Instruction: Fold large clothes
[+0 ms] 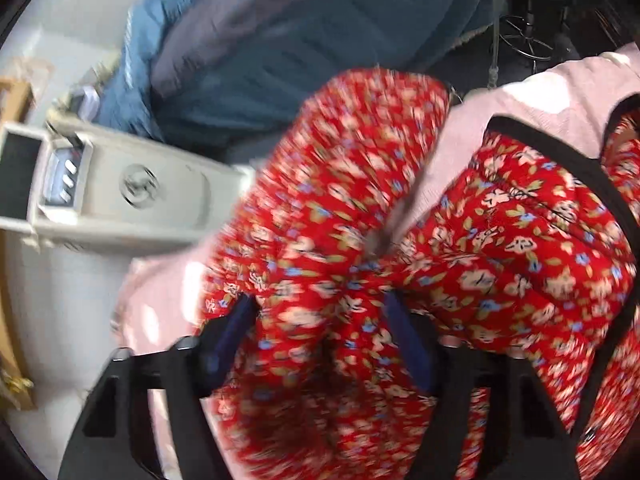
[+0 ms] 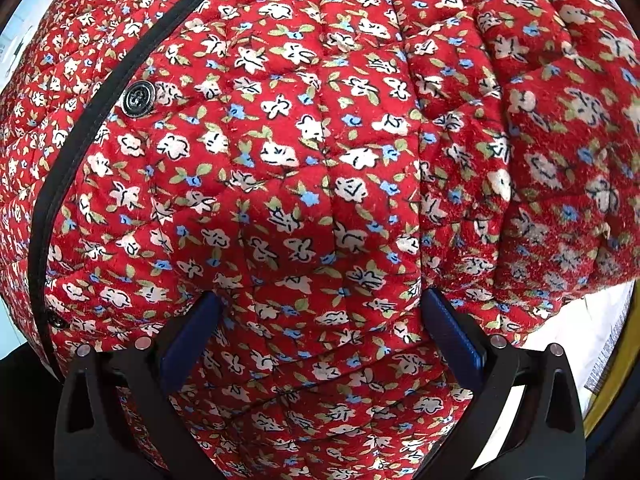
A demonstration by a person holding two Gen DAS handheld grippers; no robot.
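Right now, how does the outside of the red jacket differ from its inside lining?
The red floral outside is printed with white and blue flowers; the pink lining is plain. The outside is quilted with stitched lines; the lining looks smooth. A black trim and a dark button sit on the outside; none shows on the lining. Both belong to one jacket.
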